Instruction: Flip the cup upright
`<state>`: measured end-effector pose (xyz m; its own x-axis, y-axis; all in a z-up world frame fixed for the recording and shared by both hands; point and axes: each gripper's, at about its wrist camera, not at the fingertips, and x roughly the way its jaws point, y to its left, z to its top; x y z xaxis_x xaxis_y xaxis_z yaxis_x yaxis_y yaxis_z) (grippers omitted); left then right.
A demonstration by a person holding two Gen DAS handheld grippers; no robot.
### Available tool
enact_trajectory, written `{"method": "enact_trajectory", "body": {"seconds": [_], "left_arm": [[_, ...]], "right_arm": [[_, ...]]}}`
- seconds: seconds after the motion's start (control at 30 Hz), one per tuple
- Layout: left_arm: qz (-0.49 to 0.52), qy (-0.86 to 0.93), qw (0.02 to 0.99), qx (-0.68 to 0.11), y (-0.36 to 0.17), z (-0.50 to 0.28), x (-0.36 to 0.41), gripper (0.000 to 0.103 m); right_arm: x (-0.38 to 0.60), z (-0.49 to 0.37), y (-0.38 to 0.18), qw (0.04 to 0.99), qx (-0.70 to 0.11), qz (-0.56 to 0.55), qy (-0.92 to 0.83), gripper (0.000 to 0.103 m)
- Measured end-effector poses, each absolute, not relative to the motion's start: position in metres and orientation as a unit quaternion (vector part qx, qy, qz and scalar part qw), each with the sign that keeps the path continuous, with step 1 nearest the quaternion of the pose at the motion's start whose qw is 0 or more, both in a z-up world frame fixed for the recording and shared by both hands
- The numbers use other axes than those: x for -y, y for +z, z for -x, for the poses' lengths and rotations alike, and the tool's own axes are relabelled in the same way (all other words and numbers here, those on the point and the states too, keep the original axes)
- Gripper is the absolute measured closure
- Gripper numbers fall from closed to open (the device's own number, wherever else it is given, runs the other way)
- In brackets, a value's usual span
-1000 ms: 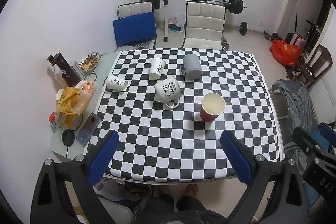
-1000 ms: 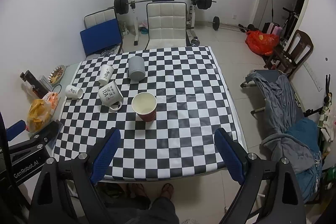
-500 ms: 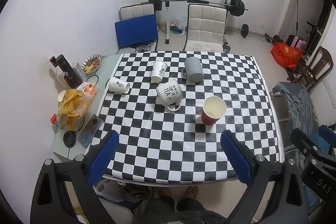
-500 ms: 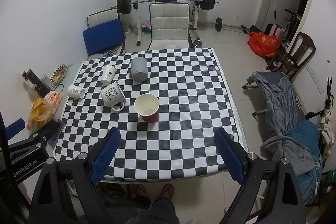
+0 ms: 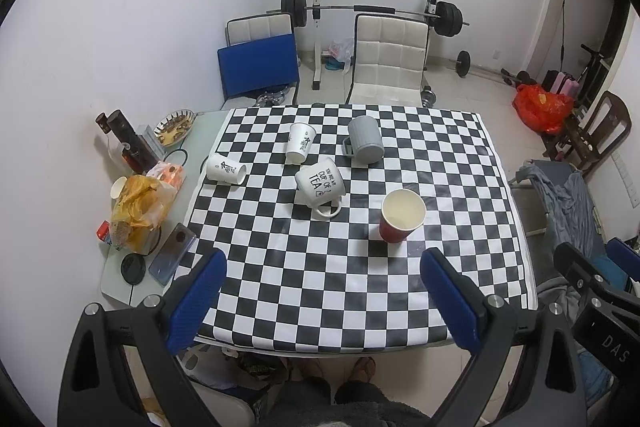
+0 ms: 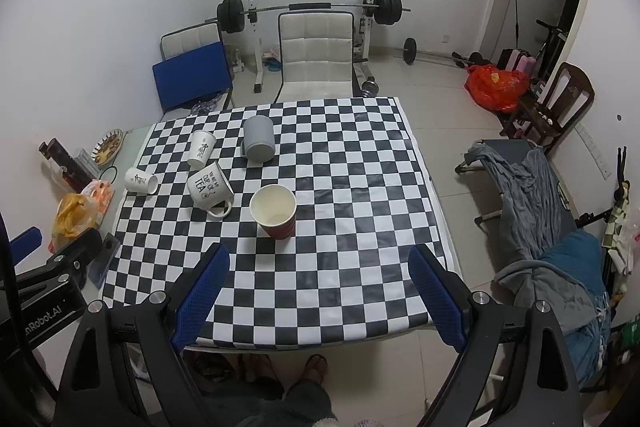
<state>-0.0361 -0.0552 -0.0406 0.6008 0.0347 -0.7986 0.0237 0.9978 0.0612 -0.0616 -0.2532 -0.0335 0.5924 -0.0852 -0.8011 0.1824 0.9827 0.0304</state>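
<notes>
A red paper cup (image 5: pixel 401 215) (image 6: pixel 274 211) stands upright on the checkered table (image 5: pixel 360 291). A white "CUP OF TEA" mug (image 5: pixel 320 185) (image 6: pixel 209 188) lies tipped beside it. A grey mug (image 5: pixel 365 140) (image 6: pixel 259 139) stands upside down. A white cup (image 5: pixel 301 142) (image 6: pixel 201 149) is mouth-down and tilted, and another white cup (image 5: pixel 225 169) (image 6: pixel 140 181) lies on its side at the left. My left gripper (image 5: pixel 323 301) and right gripper (image 6: pixel 319 297) are open and empty, high above the table's near edge.
A side ledge at the left holds a phone (image 5: pixel 173 253), a yellow bag (image 5: pixel 138 209), a dark box (image 5: pixel 130 143) and a dish (image 5: pixel 175 126). Chairs (image 5: pixel 390 65) and a barbell rack stand behind the table. A cot with clothes (image 6: pixel 536 203) is at the right.
Both grippers have pulled slightly back and up from the table, so the view has tilted up. The cups have not moved.
</notes>
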Motion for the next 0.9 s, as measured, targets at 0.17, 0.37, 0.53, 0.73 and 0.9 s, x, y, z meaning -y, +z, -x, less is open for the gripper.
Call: {"method": "enact_trajectory", "body": {"seconds": [0.17, 0.37, 0.53, 0.73, 0.9], "left_arm": [[-0.033, 0.003, 0.894, -0.447, -0.0413, 0.0364, 0.0545, 0.004], [-0.032, 0.003, 0.894, -0.448, -0.0419, 0.0367, 0.0542, 0.004], [-0.033, 0.003, 0.894, -0.447, -0.042, 0.0373, 0.0543, 0.004], [-0.032, 0.004, 0.894, -0.447, -0.0429, 0.0381, 0.0533, 0.004], [-0.031, 0.004, 0.894, -0.446, -0.0441, 0.0387, 0.0523, 0.004]], "right_arm": [[0.2549, 0.0622, -0.0323, 0.891, -0.444, -0.055, -0.076, 0.011], [0.2544, 0.0636, -0.0326, 0.891, -0.443, -0.054, -0.076, 0.01], [0.2558, 0.0633, -0.0322, 0.892, -0.443, -0.054, -0.076, 0.01], [0.2546, 0.0644, -0.033, 0.892, -0.443, -0.054, -0.077, 0.01], [0.2545, 0.0649, -0.0332, 0.892, -0.443, -0.054, -0.076, 0.01]]}}
